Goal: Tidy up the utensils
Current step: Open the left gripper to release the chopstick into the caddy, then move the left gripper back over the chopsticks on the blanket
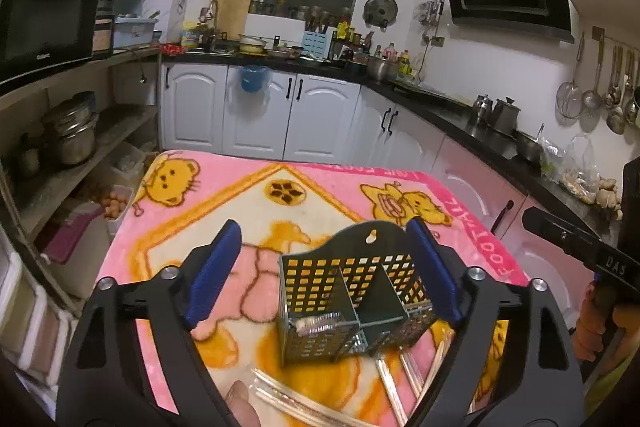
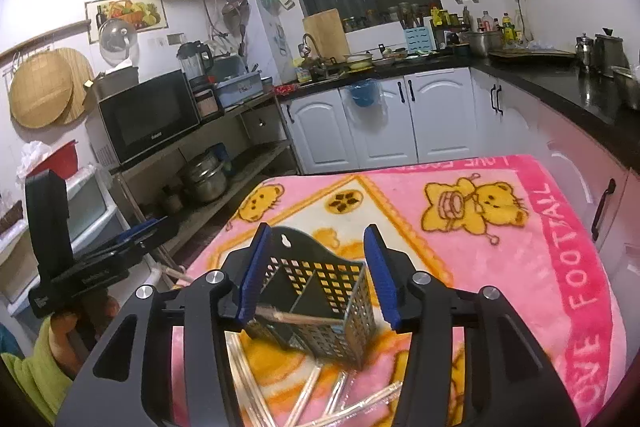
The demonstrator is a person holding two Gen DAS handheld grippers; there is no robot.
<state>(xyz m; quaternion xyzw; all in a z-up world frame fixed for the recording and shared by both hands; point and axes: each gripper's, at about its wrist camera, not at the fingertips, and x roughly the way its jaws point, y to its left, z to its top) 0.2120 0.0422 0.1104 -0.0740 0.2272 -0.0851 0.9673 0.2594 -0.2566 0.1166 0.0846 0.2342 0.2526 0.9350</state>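
A: What fills the space around the fingers?

B: A pink blanket (image 1: 224, 187) with yellow bears covers the table under both grippers. Past its far edge stand white cupboards (image 1: 320, 115) under a dark counter (image 1: 460, 107), and shelves with a microwave (image 2: 148, 115) and steel pots (image 2: 204, 179) run along one side.

A: And the rack?

B: The dark perforated cutlery basket (image 1: 356, 303) stands upright on the blanket. It sits between the left gripper (image 1: 328, 271)'s blue pads, close against one of them and well apart from the other. The right gripper (image 2: 316, 275) frames it too, jaws released with gaps on each side.

A: So neither grips it?

B: No. Both sets of jaws are parted and nothing is pinched.

A: The utensils?

B: One thin stick (image 2: 296, 317) lies across the basket's near rim. Several chopsticks in clear wrappers (image 2: 332, 399) lie scattered on the blanket just in front of the basket, below the fingers.

A: Any open room?

B: The blanket beyond the basket lies bare to its far edge. Each gripper shows at the margin of the other's view, held in a hand (image 2: 64, 331).
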